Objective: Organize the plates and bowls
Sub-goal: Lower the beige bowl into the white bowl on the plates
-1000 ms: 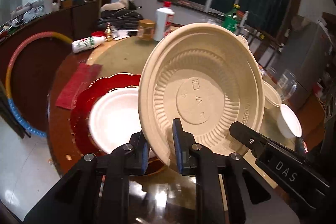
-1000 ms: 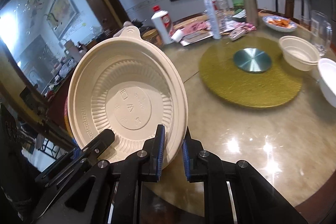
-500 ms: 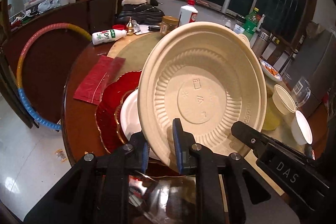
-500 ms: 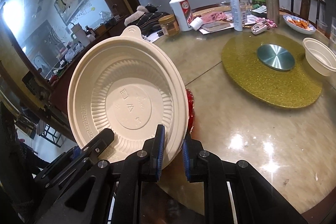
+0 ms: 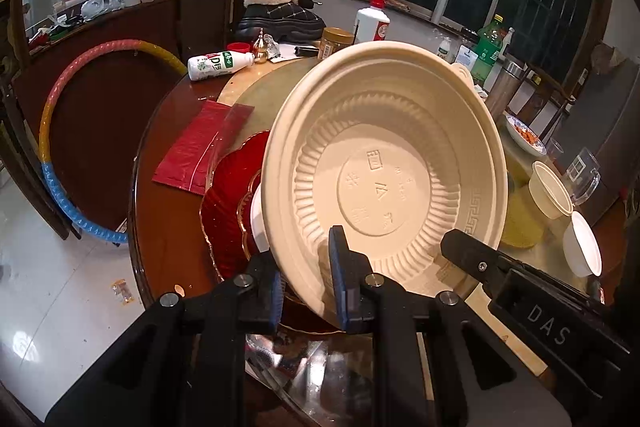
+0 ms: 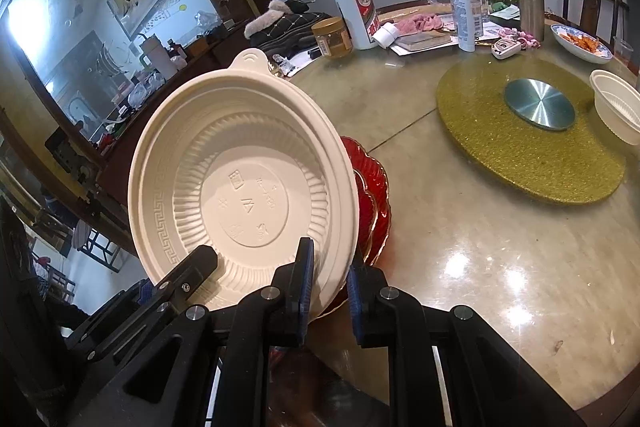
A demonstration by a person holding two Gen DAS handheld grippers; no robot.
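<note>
Cream plastic, ribbed and stamped in the middle, fills both wrist views: a wide shallow bowl (image 5: 384, 183) held tilted on edge above the near side of the round bench (image 6: 460, 247). The left gripper (image 5: 306, 285) has its blue-padded fingers (image 5: 338, 279) clamped on the rim at about 6 o'clock, one finger inside the bowl and one behind it. The right gripper (image 6: 328, 287) grips the same rim in the same way; in the left view its black tip shows at 4 o'clock on the bowl. Behind the bowl, at 9 o'clock in the left view, a red scalloped plate (image 5: 228, 203) lies on the bench with what looks like a white plate (image 5: 258, 219) on it, mostly hidden. Two small white bowls (image 5: 550, 191) sit at 3 o'clock, near a gold turntable (image 6: 520, 131). A red mat (image 5: 196, 147) lies at 10 o'clock.
</note>
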